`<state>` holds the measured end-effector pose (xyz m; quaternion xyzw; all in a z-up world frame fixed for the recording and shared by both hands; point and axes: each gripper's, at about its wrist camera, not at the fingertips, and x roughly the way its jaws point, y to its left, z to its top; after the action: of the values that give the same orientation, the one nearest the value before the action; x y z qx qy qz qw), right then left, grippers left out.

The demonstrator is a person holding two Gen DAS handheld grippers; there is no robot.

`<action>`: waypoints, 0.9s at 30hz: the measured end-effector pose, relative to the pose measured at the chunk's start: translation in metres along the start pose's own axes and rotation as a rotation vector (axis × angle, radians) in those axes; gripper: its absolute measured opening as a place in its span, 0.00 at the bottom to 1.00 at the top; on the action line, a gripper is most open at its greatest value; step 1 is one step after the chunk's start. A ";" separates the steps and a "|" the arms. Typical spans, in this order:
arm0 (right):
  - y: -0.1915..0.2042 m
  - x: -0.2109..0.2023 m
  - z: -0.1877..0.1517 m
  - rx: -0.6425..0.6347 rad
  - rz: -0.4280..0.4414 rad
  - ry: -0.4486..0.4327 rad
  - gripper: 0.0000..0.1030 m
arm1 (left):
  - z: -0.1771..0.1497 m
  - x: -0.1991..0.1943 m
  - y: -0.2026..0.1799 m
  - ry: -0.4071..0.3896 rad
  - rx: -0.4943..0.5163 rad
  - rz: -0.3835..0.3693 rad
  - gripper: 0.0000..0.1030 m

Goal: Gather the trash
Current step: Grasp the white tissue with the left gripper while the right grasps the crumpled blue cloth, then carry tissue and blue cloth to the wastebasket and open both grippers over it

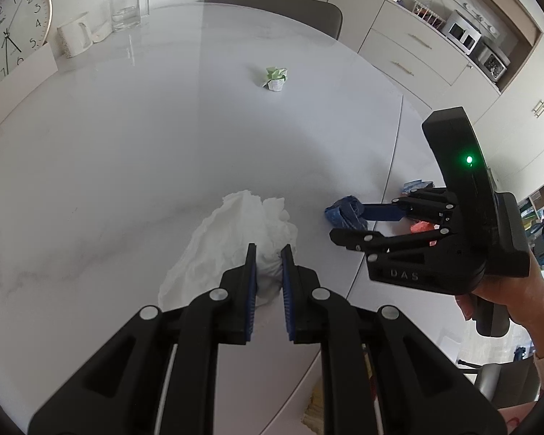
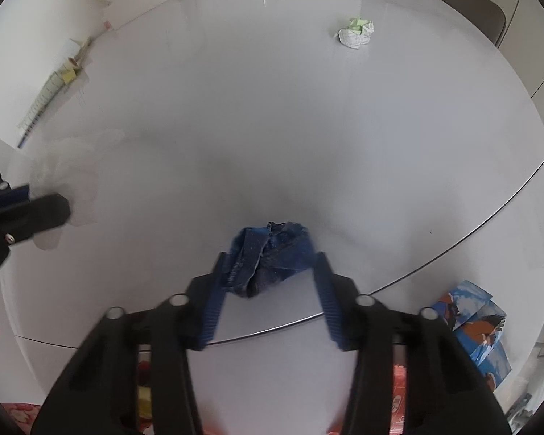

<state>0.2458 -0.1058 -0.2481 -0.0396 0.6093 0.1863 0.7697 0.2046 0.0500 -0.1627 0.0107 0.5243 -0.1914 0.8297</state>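
My left gripper [image 1: 269,253] is shut on a crumpled white tissue [image 1: 243,239], which hangs from its pads just over the white round table [image 1: 145,137]. In the right wrist view that gripper [image 2: 36,203] shows at the left edge with the blurred tissue [image 2: 72,166]. My right gripper [image 2: 272,257] points steeply down with a crumpled dark blue wrapper [image 2: 272,253] between its blue pads, both touching it; the wad rests near the table's front edge. From the left wrist view the right gripper [image 1: 348,223] and a hand [image 1: 507,297] holding it appear at right. A green and white paper wad [image 1: 276,79] [image 2: 357,32] lies farther back.
A wall clock [image 1: 7,36], a white box [image 1: 21,79], a white mug [image 1: 72,36] and a glass jug [image 1: 127,7] stand along the table's far left. A chair [image 1: 283,3] is behind the table. A blue printed package [image 2: 478,326] sits below the table edge at right.
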 end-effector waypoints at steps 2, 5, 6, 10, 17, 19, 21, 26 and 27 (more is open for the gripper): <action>-0.003 -0.009 -0.003 0.008 0.012 -0.012 0.35 | 0.000 -0.004 -0.006 -0.005 0.009 -0.004 0.12; -0.009 -0.026 -0.012 0.037 0.027 -0.040 0.35 | -0.001 -0.011 -0.018 -0.014 0.031 -0.022 0.12; -0.013 -0.036 -0.018 0.056 0.039 -0.055 0.35 | -0.001 -0.015 -0.025 -0.019 0.043 -0.028 0.12; -0.025 -0.084 -0.050 0.097 0.052 -0.117 0.35 | -0.007 -0.030 -0.057 -0.027 0.092 -0.071 0.12; -0.057 -0.162 -0.137 0.181 -0.017 -0.179 0.35 | -0.029 -0.055 -0.147 -0.024 0.229 -0.193 0.12; -0.070 -0.183 -0.171 0.227 -0.046 -0.195 0.35 | -0.038 -0.059 -0.178 -0.011 0.280 -0.232 0.12; -0.083 -0.199 -0.204 0.281 -0.063 -0.201 0.35 | -0.050 -0.061 -0.212 0.013 0.340 -0.276 0.12; -0.111 -0.223 -0.277 0.392 -0.103 -0.210 0.35 | -0.082 -0.061 -0.284 0.071 0.467 -0.342 0.12; -0.114 -0.225 -0.288 0.411 -0.107 -0.210 0.35 | -0.089 -0.059 -0.296 0.081 0.491 -0.348 0.12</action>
<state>-0.0241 -0.3476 -0.1258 0.1051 0.5481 0.0203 0.8296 0.0077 -0.1866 -0.0966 0.1286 0.4891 -0.4510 0.7354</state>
